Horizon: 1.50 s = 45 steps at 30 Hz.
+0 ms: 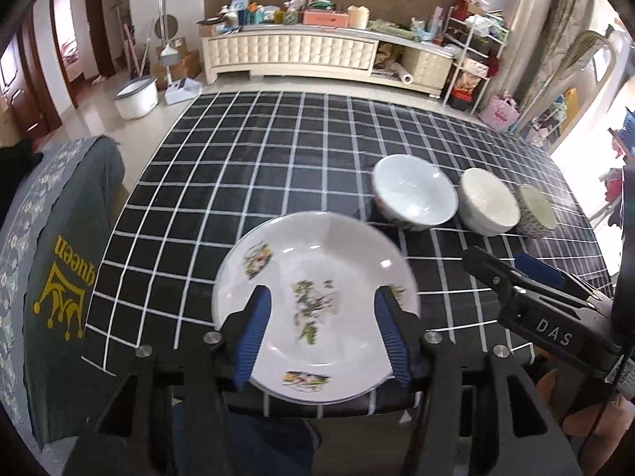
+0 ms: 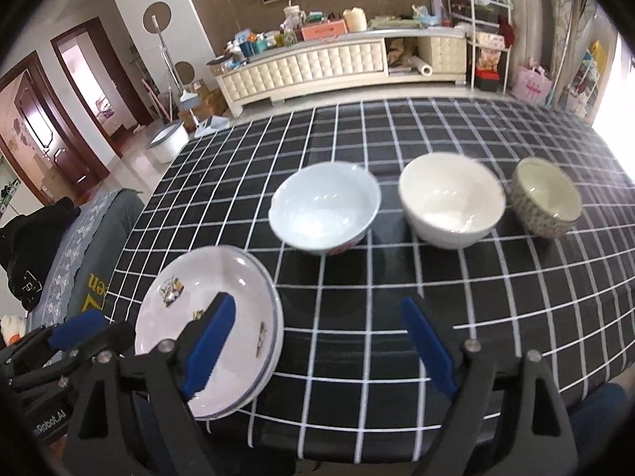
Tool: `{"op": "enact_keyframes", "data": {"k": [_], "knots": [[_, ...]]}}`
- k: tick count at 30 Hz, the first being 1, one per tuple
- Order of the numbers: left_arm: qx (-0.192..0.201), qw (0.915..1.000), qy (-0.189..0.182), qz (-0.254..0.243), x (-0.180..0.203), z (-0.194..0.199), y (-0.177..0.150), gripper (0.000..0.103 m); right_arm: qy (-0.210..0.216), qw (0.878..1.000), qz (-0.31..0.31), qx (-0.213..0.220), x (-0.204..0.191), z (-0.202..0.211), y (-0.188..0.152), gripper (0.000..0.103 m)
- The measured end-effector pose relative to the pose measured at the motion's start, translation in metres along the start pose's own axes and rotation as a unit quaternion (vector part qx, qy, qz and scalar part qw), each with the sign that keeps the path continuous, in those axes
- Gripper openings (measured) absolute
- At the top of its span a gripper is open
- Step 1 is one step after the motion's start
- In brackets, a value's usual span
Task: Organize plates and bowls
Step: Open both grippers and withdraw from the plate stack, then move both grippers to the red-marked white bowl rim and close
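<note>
A stack of white floral plates (image 1: 313,277) (image 2: 206,297) lies near the table's front edge. My left gripper (image 1: 323,309) is open above the plates, its blue fingers apart over them, holding nothing. Three bowls stand in a row behind: a pale blue-white bowl (image 1: 414,194) (image 2: 323,206), a white bowl (image 1: 490,200) (image 2: 450,198) and a patterned bowl (image 1: 535,208) (image 2: 545,196). My right gripper (image 2: 317,341) is open and empty above the cloth, right of the plates; it shows in the left wrist view (image 1: 528,277).
The table has a black cloth with white grid lines (image 2: 397,297). A chair with a grey cover (image 1: 59,258) stands at the left. A cluttered cabinet (image 1: 317,51) stands across the floor beyond the table.
</note>
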<state>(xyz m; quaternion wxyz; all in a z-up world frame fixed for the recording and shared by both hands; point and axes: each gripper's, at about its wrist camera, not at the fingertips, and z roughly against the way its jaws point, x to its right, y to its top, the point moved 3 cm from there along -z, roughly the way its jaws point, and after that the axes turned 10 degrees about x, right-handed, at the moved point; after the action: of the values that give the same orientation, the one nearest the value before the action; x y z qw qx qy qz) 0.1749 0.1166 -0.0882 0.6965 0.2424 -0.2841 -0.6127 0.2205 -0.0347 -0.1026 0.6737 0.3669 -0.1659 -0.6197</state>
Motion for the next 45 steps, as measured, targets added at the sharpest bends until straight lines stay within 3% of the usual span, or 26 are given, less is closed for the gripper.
{"op": "enact_keyframes", "data": {"k": [10,15,19,25,34,38,41,45], "knots": [[0.009,0.9981,-0.055,-0.027,0.059,0.002,0.019,0.061,-0.018,1.0,-0.012,0.023,0.036,0.022,0.022,0.089],[0.006,0.9975,-0.049,-0.05,0.079,-0.012,0.029,0.061,-0.021,0.999,-0.022,0.024,0.058,0.021,0.034,0.089],[0.0,0.9979,-0.059,-0.026,0.086,-0.028,0.043,0.061,-0.027,0.999,-0.022,0.024,0.072,0.016,0.047,0.089],[-0.005,0.9977,-0.061,-0.03,0.097,-0.048,0.07,0.061,-0.024,0.999,-0.014,0.022,0.084,0.006,0.069,0.089],[-0.004,0.9964,-0.052,-0.067,0.118,-0.069,0.106,0.061,-0.001,1.0,0.005,0.002,0.093,-0.016,0.094,0.089],[-0.017,0.9956,-0.049,-0.078,0.123,-0.089,0.109,0.055,0.025,0.999,0.012,-0.021,0.088,-0.035,0.099,0.069],[-0.039,0.9952,-0.042,-0.079,0.118,-0.108,0.107,0.044,0.044,0.998,0.012,-0.042,0.085,-0.053,0.099,0.062],[-0.06,0.9949,-0.04,-0.07,0.105,-0.128,0.104,0.039,0.055,0.995,0.032,-0.073,0.077,-0.085,0.098,0.05]]}}
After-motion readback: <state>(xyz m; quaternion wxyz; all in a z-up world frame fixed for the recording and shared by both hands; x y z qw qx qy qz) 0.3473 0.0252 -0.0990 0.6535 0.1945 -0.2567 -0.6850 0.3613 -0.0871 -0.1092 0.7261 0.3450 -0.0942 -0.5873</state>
